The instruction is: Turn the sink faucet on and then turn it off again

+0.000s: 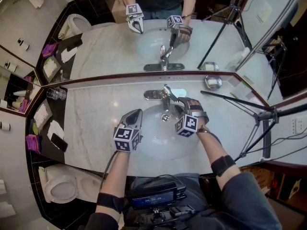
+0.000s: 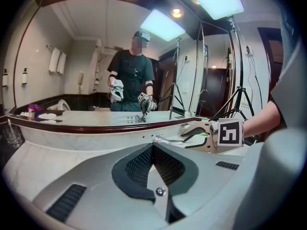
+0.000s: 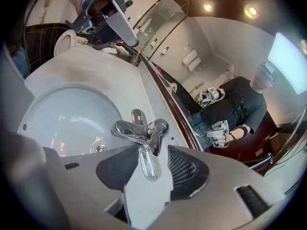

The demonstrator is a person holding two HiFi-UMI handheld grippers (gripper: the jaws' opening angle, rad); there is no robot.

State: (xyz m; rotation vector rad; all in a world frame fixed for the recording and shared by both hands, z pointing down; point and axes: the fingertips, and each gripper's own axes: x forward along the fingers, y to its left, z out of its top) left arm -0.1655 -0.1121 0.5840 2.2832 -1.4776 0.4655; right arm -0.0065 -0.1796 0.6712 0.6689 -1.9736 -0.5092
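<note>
A chrome faucet (image 1: 165,97) stands at the back of the white sink basin (image 1: 153,133), set in a marble counter. In the right gripper view the faucet's lever handle (image 3: 146,164) points toward me and lies between the jaws of my right gripper (image 3: 149,152), which is open, with gaps on both sides of the lever. No stream of water shows under the spout (image 3: 129,128). My left gripper (image 1: 136,113) hovers over the basin's left side, shut and empty, its closed tip (image 2: 152,146) aimed toward the right gripper (image 2: 201,137).
A wall mirror (image 1: 96,51) rises right behind the faucet. A drinking glass (image 1: 56,94) stands at the counter's far left, a soap dish (image 1: 212,82) at the back right. A tripod (image 1: 259,116) leans over the right end. A toilet (image 1: 57,188) is at lower left.
</note>
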